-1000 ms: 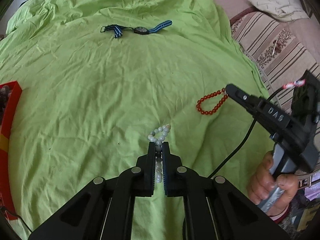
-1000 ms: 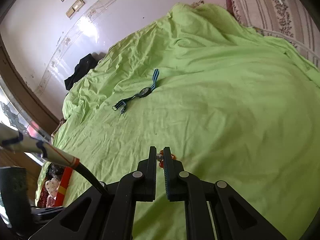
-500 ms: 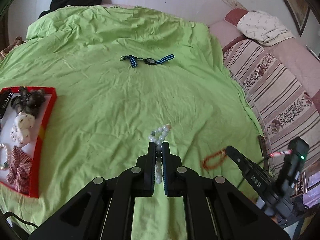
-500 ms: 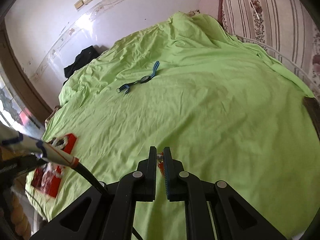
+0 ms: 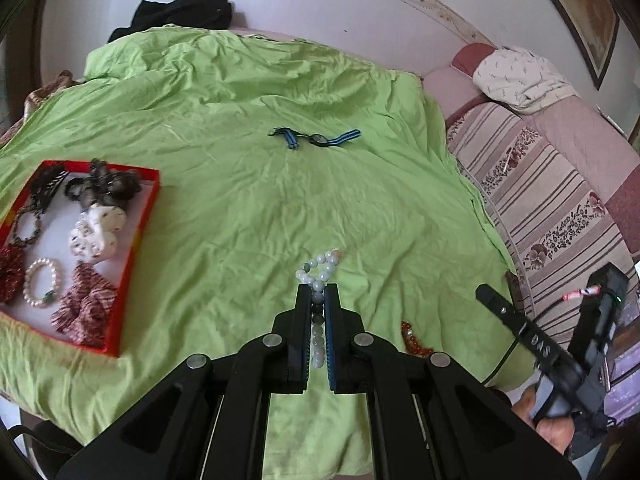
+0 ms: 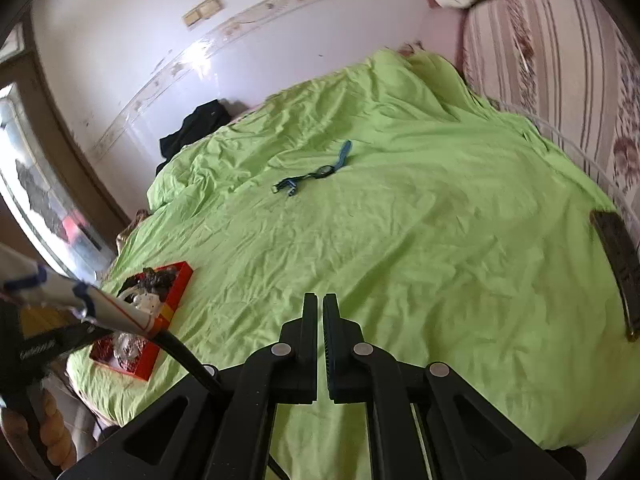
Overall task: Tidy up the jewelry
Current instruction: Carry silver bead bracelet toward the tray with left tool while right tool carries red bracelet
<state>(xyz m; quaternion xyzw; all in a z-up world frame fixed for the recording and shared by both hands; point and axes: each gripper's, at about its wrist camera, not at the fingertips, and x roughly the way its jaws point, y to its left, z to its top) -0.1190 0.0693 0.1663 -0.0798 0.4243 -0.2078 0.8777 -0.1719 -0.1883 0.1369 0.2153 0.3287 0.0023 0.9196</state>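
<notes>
My left gripper (image 5: 318, 292) is shut on a pale green bead bracelet (image 5: 320, 270), held above the green bed sheet (image 5: 248, 200). A red bead bracelet (image 5: 414, 340) lies on the sheet to the right, partly hidden behind my left gripper's arm. My right gripper (image 6: 322, 300) has its jaws nearly together with nothing visible between them; it also shows at the lower right of the left wrist view (image 5: 486, 292). A red tray (image 5: 138, 220) with several jewelry pieces sits on the left; it shows in the right wrist view too (image 6: 178, 286). A blue-strapped watch (image 5: 318, 139) lies far on the sheet.
A striped sofa (image 5: 560, 200) with a white cushion (image 5: 516, 72) borders the bed on the right. Black clothing (image 5: 180, 10) lies at the far edge by the wall. A dark flat object (image 6: 618, 268) lies at the sheet's right edge.
Both grippers rose and pulled back from the sheet. The red bracelet no longer shows between the right gripper's fingers and now lies on the sheet. The tray came into view.
</notes>
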